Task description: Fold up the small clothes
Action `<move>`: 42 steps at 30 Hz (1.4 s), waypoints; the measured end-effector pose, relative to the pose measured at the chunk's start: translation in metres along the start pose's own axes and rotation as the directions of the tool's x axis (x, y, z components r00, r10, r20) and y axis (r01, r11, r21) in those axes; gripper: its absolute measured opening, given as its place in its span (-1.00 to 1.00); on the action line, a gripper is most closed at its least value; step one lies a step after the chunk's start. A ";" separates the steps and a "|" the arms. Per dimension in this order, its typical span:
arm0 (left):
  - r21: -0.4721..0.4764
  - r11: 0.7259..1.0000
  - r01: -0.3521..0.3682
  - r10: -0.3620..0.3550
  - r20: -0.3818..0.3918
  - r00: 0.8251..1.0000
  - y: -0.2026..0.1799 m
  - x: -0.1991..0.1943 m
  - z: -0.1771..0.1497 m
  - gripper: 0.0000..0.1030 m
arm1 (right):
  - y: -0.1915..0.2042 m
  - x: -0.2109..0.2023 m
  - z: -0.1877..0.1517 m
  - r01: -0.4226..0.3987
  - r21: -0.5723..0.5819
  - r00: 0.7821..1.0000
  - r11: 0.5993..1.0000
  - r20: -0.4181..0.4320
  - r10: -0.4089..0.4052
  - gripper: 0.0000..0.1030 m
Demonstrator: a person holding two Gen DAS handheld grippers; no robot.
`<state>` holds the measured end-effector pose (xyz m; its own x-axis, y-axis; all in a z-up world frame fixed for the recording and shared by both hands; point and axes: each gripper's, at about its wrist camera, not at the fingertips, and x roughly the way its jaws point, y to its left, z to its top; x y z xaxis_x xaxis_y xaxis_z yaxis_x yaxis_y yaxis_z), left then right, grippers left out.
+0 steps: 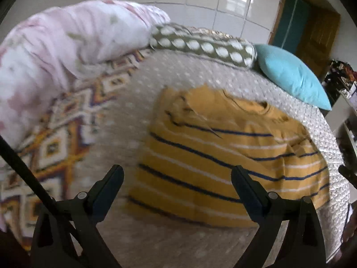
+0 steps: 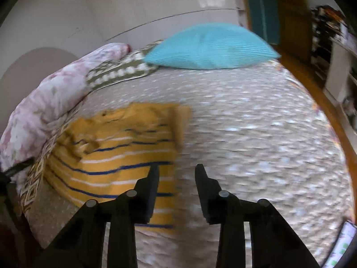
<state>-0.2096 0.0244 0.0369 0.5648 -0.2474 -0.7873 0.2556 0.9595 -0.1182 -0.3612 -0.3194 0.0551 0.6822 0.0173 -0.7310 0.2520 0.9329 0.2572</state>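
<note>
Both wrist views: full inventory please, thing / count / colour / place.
striped shirt: 1, mustard yellow with navy and white stripes, partly folded, lying on the bedspread
bedspread: 1, grey-beige with pale dots, covers the bed
patterned blanket: 1, geometric orange, white and dark, on the bed beside the shirt
floral duvet: 1, pink and white, bunched along the far side of the bed
bolster: 1, olive with white ovals, at the bed's head
cushion: 1, turquoise, next to the bolster
door: 1, brown wood, background
left gripper: 1, black, open, empty, above the shirt's hem
right gripper: 1, black, open, empty, at the shirt's edge
</note>
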 end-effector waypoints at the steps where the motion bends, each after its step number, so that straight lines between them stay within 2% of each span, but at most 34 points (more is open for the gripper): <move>1: 0.002 1.000 -0.005 0.005 0.002 1.000 -0.007 0.006 -0.002 0.88 | 0.011 0.010 0.001 -0.028 -0.005 1.000 1.000 -0.006 0.028 -0.35; 3: 0.011 0.999 -0.038 0.038 0.009 0.999 -0.012 0.023 -0.001 0.88 | 0.028 0.029 0.002 -0.082 -0.017 0.997 0.997 -0.017 0.082 -0.35; 5: 0.021 0.995 -0.101 0.100 0.010 0.995 -0.008 0.041 0.000 0.88 | 0.038 0.045 -0.001 -0.103 -0.034 0.994 0.994 -0.028 0.103 -0.35; 7: 0.022 0.991 -0.132 0.132 -0.014 0.991 0.001 0.057 0.000 0.88 | 0.045 0.063 -0.005 -0.079 -0.069 0.996 0.995 -0.041 0.076 -0.36; 9: -0.012 0.997 -0.071 0.071 -0.047 0.996 0.020 0.068 0.002 0.90 | 0.042 0.074 -0.009 -0.034 -0.098 0.999 0.995 -0.041 0.030 -0.46; 12: -0.102 0.995 0.005 -0.013 -0.076 0.997 0.045 0.074 0.004 0.92 | 0.025 0.072 -0.010 0.019 -0.083 0.999 0.996 -0.031 -0.022 -0.81; 14: -0.095 0.995 0.020 -0.026 -0.069 0.997 0.049 0.074 0.003 0.92 | 0.013 0.068 -0.010 0.035 -0.058 0.999 0.998 -0.034 -0.037 -0.87; 17: -0.073 0.997 0.004 -0.008 -0.054 0.999 0.047 0.068 -0.002 0.92 | 0.000 0.058 -0.012 0.060 -0.019 0.998 0.998 -0.027 -0.060 -0.87; 18: -0.076 0.997 0.000 -0.004 -0.054 0.999 0.048 0.066 -0.002 0.92 | -0.004 0.054 -0.014 0.073 -0.006 0.997 0.997 -0.023 -0.073 -0.87; 19: -0.082 0.997 -0.009 0.004 -0.055 0.998 0.048 0.062 -0.004 0.92 | -0.007 0.049 -0.016 0.088 0.006 0.996 0.996 -0.017 -0.088 -0.78; 20: -0.086 0.996 -0.018 0.013 -0.056 0.998 0.048 0.058 -0.005 0.92 | -0.011 0.043 -0.018 0.106 0.022 0.994 0.994 -0.010 -0.106 -0.68; 21: -0.089 0.996 -0.028 0.023 -0.054 0.998 0.049 0.052 -0.008 0.92 | -0.016 0.035 -0.022 0.108 0.044 0.994 0.993 0.001 -0.109 -0.40; 22: -0.091 0.995 -0.034 0.030 -0.053 0.998 0.048 0.044 -0.011 0.91 | -0.021 0.027 -0.027 0.093 0.061 0.996 0.994 0.010 -0.094 -0.37; 25: -0.058 0.998 -0.010 0.008 -0.028 1.000 0.033 0.018 -0.021 0.91 | -0.028 0.014 -0.042 0.090 0.072 0.996 0.993 0.014 -0.091 -0.37; 29: 0.016 0.999 0.043 -0.043 -0.002 0.999 -0.004 -0.011 -0.045 0.91 | -0.035 0.005 -0.068 0.159 0.053 0.987 0.986 0.008 -0.159 -0.37; 31: 0.058 0.997 0.053 -0.053 0.000 0.999 -0.026 -0.015 -0.060 0.91 | -0.039 0.002 -0.079 0.166 0.066 0.986 0.984 0.003 -0.166 -0.37; 33: 0.083 0.995 0.064 -0.063 -0.007 0.998 -0.042 -0.013 -0.073 0.91 | -0.043 0.000 -0.088 0.163 0.085 0.987 0.983 0.000 -0.163 -0.37; 37: 0.074 0.994 0.080 -0.073 -0.089 0.993 -0.061 0.009 -0.096 0.91 | -0.045 -0.004 -0.100 0.161 0.093 0.986 0.982 0.020 -0.164 -0.34; 40: 0.114 0.993 0.027 -0.021 -0.054 0.998 -0.070 0.014 -0.105 0.93 | -0.044 -0.003 -0.104 0.156 0.086 0.987 0.984 0.031 -0.159 -0.23; 42: 0.123 0.992 0.020 -0.014 -0.049 0.999 -0.072 0.016 -0.107 0.97 | -0.043 -0.001 -0.106 0.153 0.082 0.987 0.985 0.037 -0.156 -0.17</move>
<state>-0.3024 -0.0340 -0.0319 0.5219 -0.2538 -0.8144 0.3610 0.9307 -0.0587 -0.4451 -0.3212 -0.0216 0.6595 -0.1417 -0.7382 0.4082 0.8922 0.1934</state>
